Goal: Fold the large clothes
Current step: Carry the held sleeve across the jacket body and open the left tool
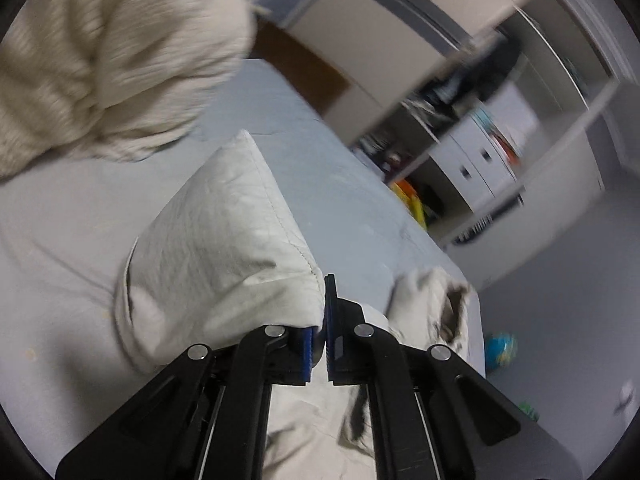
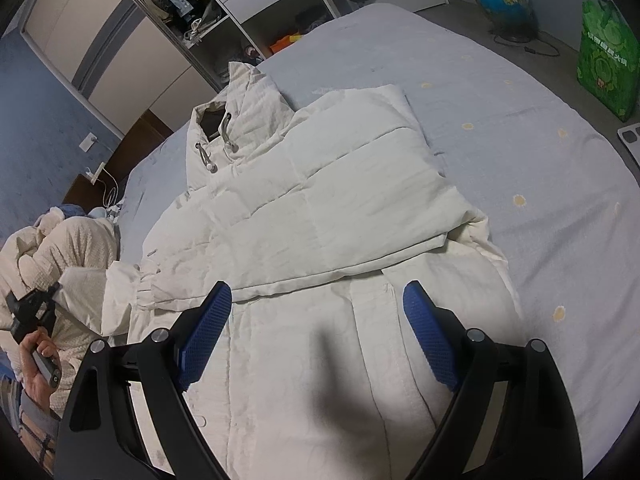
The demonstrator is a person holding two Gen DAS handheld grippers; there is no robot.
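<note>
Jacket lies under the wide-open right gripper; left gripper clamps its sleeve.

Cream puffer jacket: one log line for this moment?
left gripper: shut on sleeve | right gripper: open above cream puffer jacket | light-blue bed

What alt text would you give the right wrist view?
A white padded jacket lies on a grey-blue bed, one sleeve folded across its front. The open right tongs hover over its lower part, holding nothing.

Dim, flat indoor light; left wrist view motion-blurred, right sharp w/ soft central shadow, fisheye-bent black edges.
</note>
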